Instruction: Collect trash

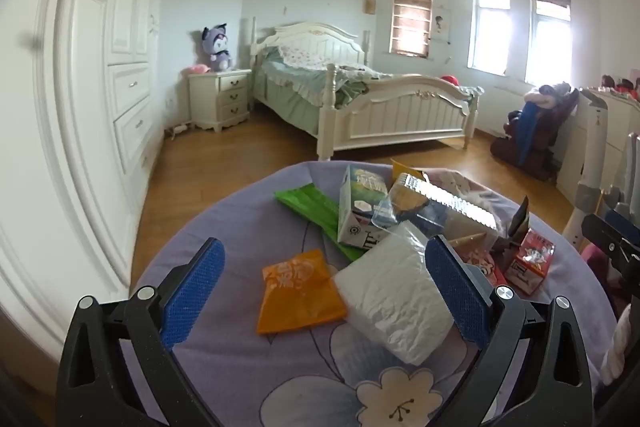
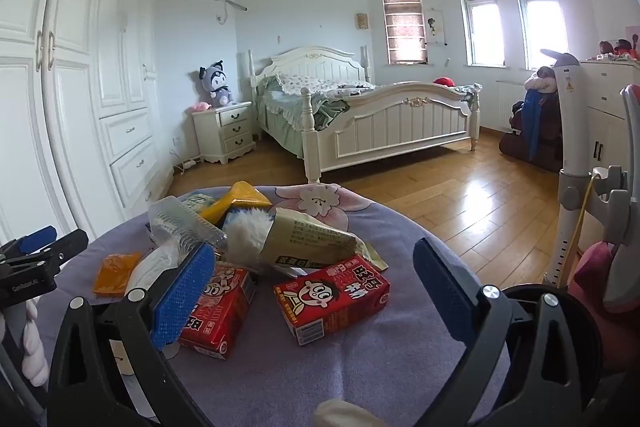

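Note:
Trash lies on a purple flowered cloth (image 1: 248,227) over a round surface. In the left wrist view my left gripper (image 1: 320,263) hangs open above an orange wrapper (image 1: 298,291) and a white crumpled packet (image 1: 396,299). Behind them lie a green wrapper (image 1: 316,211), a green-white carton (image 1: 358,211) and a clear plastic tray (image 1: 444,205). In the right wrist view my right gripper (image 2: 316,267) stands open over two red milk cartons (image 2: 332,297) (image 2: 220,311). A beige wrapper (image 2: 312,239) with white fluff (image 2: 248,235) and a yellow packet (image 2: 236,203) sit beyond. Nothing is held.
The cloth (image 2: 360,367) drops off at its round edge onto a wooden floor (image 2: 460,195). A white bed (image 2: 380,123), a nightstand (image 2: 224,131) and a white wardrobe (image 2: 80,107) stand beyond. A white chair post (image 2: 568,187) rises at the right.

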`<state>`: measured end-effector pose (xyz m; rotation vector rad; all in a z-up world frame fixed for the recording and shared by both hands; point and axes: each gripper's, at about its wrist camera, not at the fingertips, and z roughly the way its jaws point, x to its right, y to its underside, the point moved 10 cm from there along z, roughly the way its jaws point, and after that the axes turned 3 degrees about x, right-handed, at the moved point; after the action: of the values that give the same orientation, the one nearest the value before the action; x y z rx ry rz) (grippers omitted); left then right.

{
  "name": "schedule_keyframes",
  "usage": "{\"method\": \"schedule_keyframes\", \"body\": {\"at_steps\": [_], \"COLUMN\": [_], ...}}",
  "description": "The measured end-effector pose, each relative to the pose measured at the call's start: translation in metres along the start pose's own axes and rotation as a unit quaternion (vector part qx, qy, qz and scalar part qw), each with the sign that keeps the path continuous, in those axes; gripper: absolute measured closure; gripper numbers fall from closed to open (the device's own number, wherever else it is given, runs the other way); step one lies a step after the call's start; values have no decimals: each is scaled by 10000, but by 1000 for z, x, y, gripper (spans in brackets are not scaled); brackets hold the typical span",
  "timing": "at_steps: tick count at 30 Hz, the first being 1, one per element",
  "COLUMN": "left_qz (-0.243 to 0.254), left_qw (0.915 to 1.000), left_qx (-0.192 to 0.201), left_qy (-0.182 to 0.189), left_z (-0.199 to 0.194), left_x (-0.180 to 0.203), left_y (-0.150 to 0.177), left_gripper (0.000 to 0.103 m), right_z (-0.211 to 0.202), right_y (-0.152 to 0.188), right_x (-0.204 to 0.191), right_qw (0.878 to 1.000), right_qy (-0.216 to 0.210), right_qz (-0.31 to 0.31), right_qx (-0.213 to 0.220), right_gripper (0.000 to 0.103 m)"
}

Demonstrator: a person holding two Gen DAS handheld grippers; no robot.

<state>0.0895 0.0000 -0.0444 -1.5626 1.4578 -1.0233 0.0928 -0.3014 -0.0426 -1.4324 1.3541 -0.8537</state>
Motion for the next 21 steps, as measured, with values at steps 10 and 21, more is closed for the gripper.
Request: {"method": "schedule_keyframes", "body": {"at_steps": [10, 21], "left_qz": [3, -2], "left_qw": [10000, 10000], "left_qx": [14, -1], "left_qy": [-1, 2], "left_z": [-2, 0], "left_x": [0, 0], "left_y": [1, 0], "left_gripper": [4, 4], "right_z": [-1, -1], "right_y": [0, -1], "right_x": [1, 3], "right_qw": [10000, 10000], "right_qy": [7, 25], "right_qz": [10, 13], "right_qx": [13, 21], "right_gripper": [5, 5]}}
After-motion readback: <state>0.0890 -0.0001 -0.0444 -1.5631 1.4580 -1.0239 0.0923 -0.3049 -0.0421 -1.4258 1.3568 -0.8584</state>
